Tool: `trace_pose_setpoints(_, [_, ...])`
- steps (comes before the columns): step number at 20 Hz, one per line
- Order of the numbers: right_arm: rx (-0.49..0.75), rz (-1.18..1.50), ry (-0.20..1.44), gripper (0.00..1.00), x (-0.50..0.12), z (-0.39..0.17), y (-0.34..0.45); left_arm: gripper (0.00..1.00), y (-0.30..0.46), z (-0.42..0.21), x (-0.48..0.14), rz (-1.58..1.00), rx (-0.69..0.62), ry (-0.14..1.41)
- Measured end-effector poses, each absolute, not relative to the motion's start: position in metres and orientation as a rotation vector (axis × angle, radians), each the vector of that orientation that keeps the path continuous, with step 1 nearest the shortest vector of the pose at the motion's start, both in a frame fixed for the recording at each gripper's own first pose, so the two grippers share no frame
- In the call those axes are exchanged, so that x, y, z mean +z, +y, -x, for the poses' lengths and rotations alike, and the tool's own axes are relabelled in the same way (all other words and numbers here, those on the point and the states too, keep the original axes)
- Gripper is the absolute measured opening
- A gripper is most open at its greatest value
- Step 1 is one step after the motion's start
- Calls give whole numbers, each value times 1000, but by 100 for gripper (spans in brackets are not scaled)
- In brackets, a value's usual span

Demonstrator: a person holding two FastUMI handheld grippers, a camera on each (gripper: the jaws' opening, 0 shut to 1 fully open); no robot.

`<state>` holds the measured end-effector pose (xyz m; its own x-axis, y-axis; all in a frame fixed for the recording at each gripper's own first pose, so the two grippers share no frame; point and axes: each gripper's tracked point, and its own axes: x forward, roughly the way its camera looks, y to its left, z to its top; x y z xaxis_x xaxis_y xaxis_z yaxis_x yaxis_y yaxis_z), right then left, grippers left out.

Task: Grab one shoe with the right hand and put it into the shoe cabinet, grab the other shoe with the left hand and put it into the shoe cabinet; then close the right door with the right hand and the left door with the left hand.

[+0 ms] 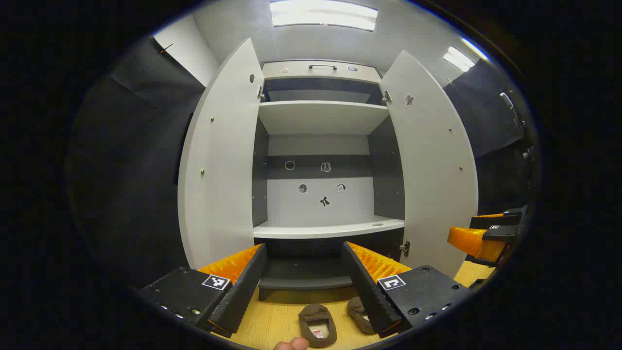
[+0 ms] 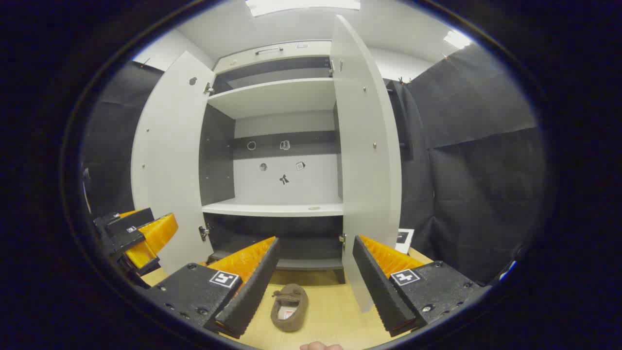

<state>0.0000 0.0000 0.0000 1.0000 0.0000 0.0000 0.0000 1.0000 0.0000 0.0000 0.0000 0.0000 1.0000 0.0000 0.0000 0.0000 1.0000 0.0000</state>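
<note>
L gripper (image 1: pixel 303 287) released, R gripper (image 2: pixel 313 282) released. Two shoes (image 1: pixel 317 324) on floor below L fingers; one partly hidden behind finger. Shoe cabinet (image 1: pixel 320 116) ahead, doors open.

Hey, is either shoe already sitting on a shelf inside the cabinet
No: in the left gripper view both shoes lie on the floor before the open cabinet.

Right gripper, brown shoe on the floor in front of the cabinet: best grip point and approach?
Come from above and pinch across the shoe at the collar edge around its opening. It lies flat on the floor, opening up, toe with the bow pointing to the cabinet, and the right gripper is open above it. The soft sides probably give, so close gently.
</note>
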Motion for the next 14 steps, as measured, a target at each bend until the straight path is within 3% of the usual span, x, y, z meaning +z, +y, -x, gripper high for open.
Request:
trace_pose_setpoints(7, [-10,20,-2,94,2,3,-1,95,10,0,-7,2,26,10])
trace_pose_setpoints(10, [-8,18,6,99,0,3,-1,94,13,2,-8,3,32,12])
trace_pose_setpoints(14, [3,24,9,94,-1,4,3,95,16,4,-6,-2,38,7])
